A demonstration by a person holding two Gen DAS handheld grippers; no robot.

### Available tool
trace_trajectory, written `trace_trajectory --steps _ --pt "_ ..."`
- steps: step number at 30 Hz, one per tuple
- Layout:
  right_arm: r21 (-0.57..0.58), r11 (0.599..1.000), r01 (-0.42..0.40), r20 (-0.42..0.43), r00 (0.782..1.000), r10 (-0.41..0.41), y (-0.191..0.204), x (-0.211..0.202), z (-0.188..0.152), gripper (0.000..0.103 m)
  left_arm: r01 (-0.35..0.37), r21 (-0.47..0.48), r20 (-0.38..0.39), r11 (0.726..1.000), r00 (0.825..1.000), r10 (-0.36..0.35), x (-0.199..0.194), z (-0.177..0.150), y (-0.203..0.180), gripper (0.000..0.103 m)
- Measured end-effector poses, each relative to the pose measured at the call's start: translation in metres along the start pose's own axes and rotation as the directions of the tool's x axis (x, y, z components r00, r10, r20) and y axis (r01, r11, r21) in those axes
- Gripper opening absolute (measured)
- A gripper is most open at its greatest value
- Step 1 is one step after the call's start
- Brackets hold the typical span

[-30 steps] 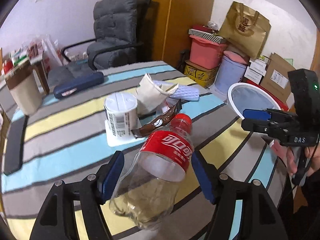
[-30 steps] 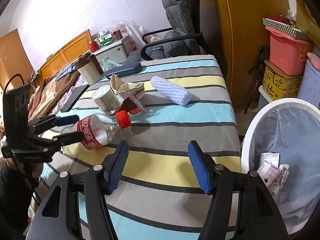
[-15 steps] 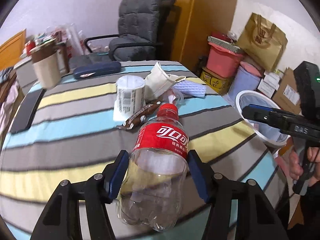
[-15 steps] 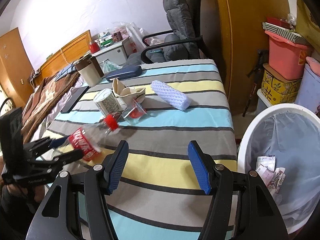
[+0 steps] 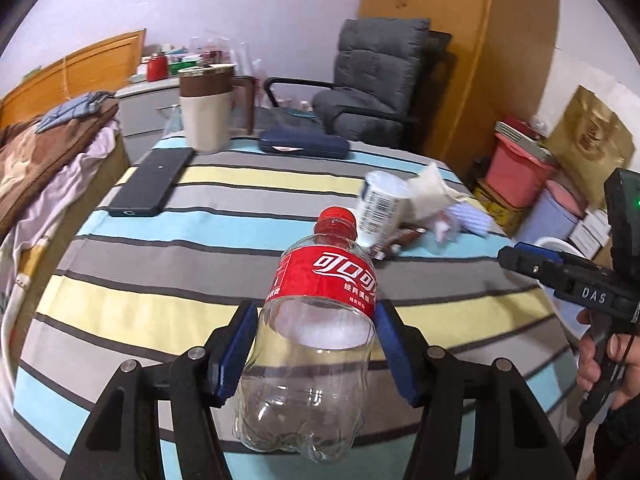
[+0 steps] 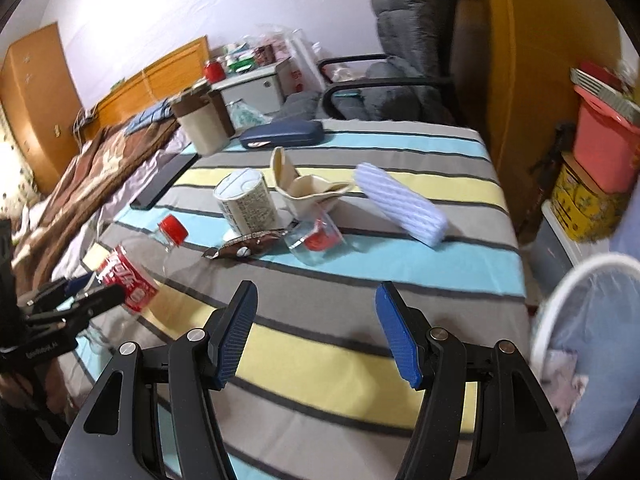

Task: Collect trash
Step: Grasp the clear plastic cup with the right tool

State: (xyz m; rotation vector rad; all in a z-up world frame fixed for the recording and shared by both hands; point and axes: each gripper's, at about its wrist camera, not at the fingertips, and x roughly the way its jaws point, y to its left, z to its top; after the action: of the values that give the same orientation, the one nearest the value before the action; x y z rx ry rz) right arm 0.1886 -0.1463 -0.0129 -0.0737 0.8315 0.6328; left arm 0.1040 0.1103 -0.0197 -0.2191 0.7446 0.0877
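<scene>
Left gripper [image 5: 314,354] clamps clear ribbed plastic bottle [image 5: 316,316], red label, above striped tablecloth [image 5: 160,280]. Right gripper [image 6: 316,332] spread, empty. White round-rimmed bin [image 6: 560,300] beside the table's edge.

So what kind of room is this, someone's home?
Most likely a bedroom at home: a bed with a wooden headboard and rumpled bedding sits beside the striped table, with a padded grey armchair and stacked storage boxes nearby.
</scene>
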Motion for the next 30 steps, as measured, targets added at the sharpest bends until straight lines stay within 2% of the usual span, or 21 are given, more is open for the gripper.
trace_trajectory --steps 6,12,17,21,23,30 --pt "-0.089 0.996 0.017 -0.030 0.999 -0.020 0.009 0.022 0.011 0.063 -0.027 -0.012 -0.010 1.000 1.000 0.027 0.013 0.003 0.003 0.061" --pt "-0.172 0.983 0.066 -0.027 0.997 -0.072 0.008 0.035 0.020 0.063 -0.006 -0.021 -0.015 1.000 1.000 0.006 0.018 0.003 0.007 0.061" --pt "-0.222 0.972 0.071 -0.056 0.995 -0.086 0.009 0.050 0.026 0.063 0.014 -0.032 -0.019 0.999 1.000 -0.014 0.018 0.002 0.010 0.061" --pt "-0.226 0.972 0.065 -0.091 0.992 -0.088 0.013 0.059 0.026 0.062 0.017 -0.040 -0.017 0.999 1.000 -0.018 0.017 0.001 0.011 0.061" --pt "-0.223 0.973 0.066 -0.091 0.992 -0.088 0.014 0.059 0.025 0.049 0.023 -0.042 -0.017 0.999 1.000 -0.024 0.017 0.001 0.012 0.061" --pt "-0.161 0.985 0.060 -0.082 0.994 -0.074 0.013 0.046 0.014 0.048 0.023 -0.035 -0.010 0.999 1.000 -0.024 0.017 -0.001 0.009 0.061"
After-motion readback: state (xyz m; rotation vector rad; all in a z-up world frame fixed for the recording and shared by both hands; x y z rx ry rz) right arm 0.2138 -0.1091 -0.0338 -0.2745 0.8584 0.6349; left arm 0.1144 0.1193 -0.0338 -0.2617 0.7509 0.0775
